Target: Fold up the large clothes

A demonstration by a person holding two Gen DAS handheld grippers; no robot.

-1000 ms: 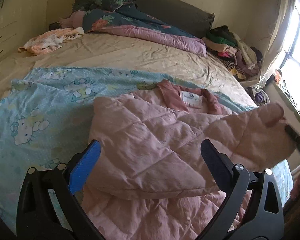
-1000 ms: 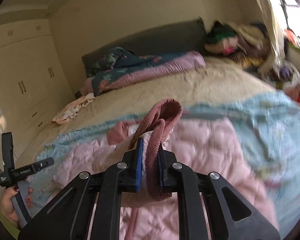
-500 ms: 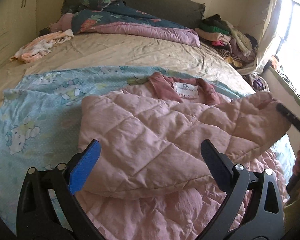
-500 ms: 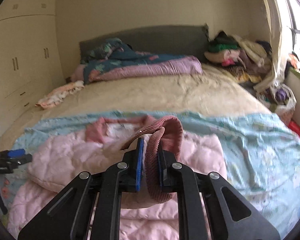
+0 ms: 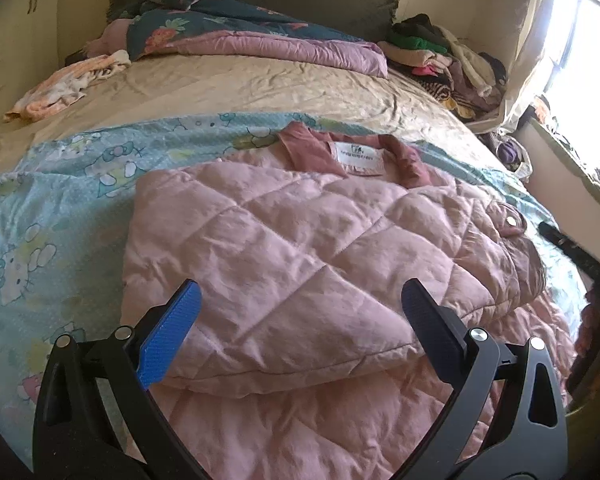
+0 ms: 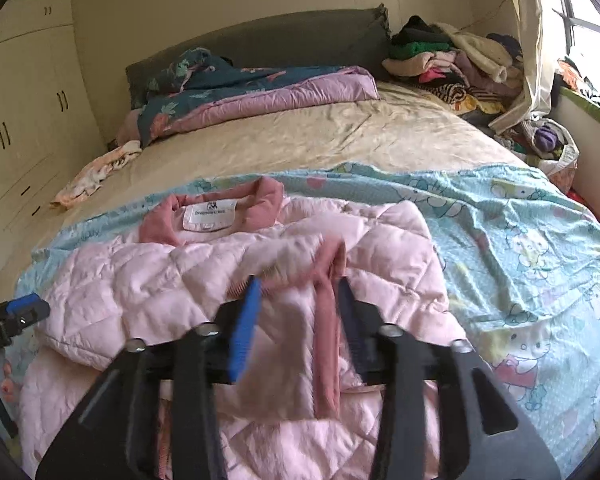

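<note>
With both sleeves of the quilted pink padded jacket [image 5: 300, 256] folded across its body on the cartoon-print blue sheet [image 5: 60, 208], your right gripper [image 6: 300, 304] has just been opening off the ribbed cuff [image 6: 326, 320] that hangs between its jaws, your left gripper [image 5: 300, 312] gapes empty, and the lengthwise fold remains.

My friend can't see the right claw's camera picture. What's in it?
The right claw has just been opening over a pink quilted jacket, its dark pink cuff lying loose between the fingers. The jacket lies on a blue cartoon sheet on a bed.
</note>
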